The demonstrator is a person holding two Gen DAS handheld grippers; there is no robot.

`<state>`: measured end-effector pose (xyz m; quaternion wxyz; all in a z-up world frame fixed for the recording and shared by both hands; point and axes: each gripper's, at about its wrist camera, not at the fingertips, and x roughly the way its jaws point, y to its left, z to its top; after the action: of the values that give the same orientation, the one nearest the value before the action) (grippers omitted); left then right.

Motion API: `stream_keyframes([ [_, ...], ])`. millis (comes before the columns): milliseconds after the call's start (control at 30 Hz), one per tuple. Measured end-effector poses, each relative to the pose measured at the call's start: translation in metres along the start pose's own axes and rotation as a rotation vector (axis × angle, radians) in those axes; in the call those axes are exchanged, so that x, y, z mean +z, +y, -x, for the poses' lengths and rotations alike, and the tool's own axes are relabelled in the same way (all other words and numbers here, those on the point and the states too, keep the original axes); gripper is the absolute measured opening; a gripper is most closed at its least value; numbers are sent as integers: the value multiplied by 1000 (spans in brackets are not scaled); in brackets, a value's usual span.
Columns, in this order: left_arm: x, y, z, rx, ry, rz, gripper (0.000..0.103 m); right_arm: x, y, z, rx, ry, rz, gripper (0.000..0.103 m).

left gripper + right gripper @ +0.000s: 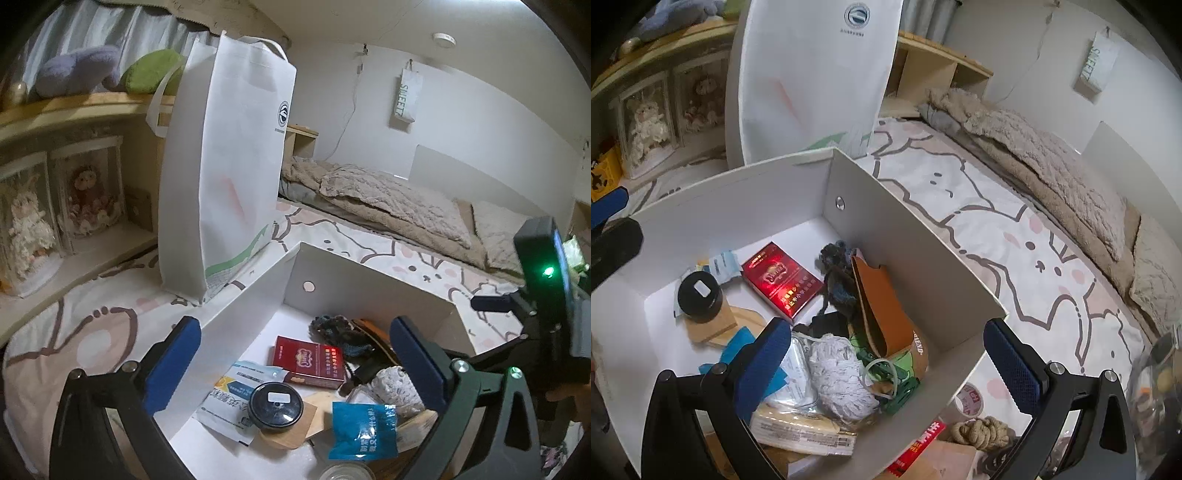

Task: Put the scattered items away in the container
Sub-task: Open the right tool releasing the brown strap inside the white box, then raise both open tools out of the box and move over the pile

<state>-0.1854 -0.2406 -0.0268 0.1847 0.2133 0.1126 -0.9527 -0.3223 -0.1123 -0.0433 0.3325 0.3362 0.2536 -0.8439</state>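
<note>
Left gripper [295, 362]: I read its blue jaws as spread wide over the box, nothing between the pads.
Right gripper [886, 363]: I see it gaping equally wide, empty, straddling the box's right wall.
Container: white box [908, 236] on the patterned bed sheet [1015, 236], before a white tote bag [225, 166].
Contents: red packet [781, 278], black round tin [700, 297], blue sachet [364, 430], brown leather pouch [882, 314], white yarn ball [842, 376].
Outside the box: tape roll [969, 398] and cord bundle [979, 432], just beside its near-right wall.
</note>
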Motion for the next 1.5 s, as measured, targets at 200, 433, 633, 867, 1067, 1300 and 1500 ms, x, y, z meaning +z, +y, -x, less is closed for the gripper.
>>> stream_keyframes([
  [200,1,-11,5,30,6,-49,103,-5,-4,12,26,-42,-30,103],
  [433,2,-21,12,47,-11,-87,103,-10,-12,25,61,-79,-83,103],
  [633,4,-23,18,49,-25,-91,103,-14,-15,36,54,-123,-103,103],
  [867,4,-19,17,83,-25,-92,103,-19,-15,44,59,-144,-110,103],
  [1067,5,-21,22,85,-38,-94,103,-23,-13,53,66,-163,-107,103],
  [1300,9,-24,35,77,-75,-87,103,-29,-13,73,57,-201,-104,103],
  [1500,11,-31,47,71,-106,-97,103,-37,-23,97,30,-252,-130,103],
])
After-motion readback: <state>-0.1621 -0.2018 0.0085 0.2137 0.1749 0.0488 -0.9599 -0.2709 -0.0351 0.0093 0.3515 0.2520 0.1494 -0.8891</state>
